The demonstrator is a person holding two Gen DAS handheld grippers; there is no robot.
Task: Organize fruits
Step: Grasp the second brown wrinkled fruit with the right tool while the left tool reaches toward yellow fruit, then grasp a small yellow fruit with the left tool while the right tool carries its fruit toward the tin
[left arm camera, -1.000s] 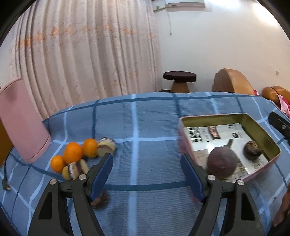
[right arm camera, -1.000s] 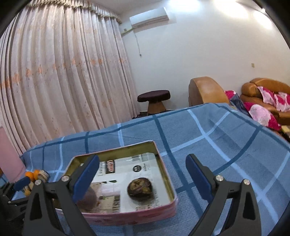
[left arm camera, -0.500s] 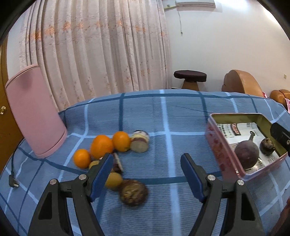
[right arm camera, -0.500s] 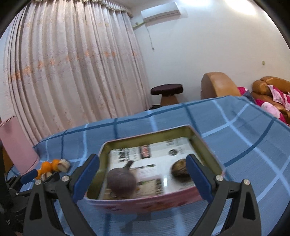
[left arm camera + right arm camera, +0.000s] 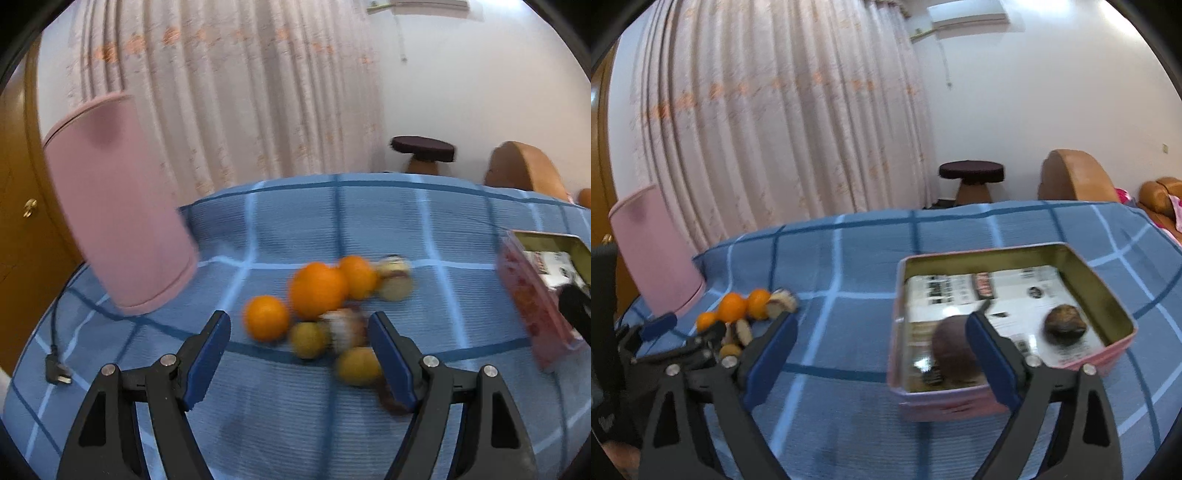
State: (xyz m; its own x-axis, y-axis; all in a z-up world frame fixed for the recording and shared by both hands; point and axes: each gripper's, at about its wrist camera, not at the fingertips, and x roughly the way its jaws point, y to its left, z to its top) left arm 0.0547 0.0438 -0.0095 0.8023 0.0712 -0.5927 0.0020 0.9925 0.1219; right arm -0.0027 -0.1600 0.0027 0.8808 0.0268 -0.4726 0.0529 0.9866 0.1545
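While the left wrist view is blurred, the left hand-held gripper stands open over the blue checked desk, holding nothing. Beyond its fingertips lies a cluster of fruits: three oranges, two yellowish fruits and some cut pieces. A pink cylinder stands to their left.

In the right wrist view, the right hand-held gripper is open and empty, its jaws having just been closing a little. A pink tin sits ahead, with a purple fruit and a brown fruit inside.
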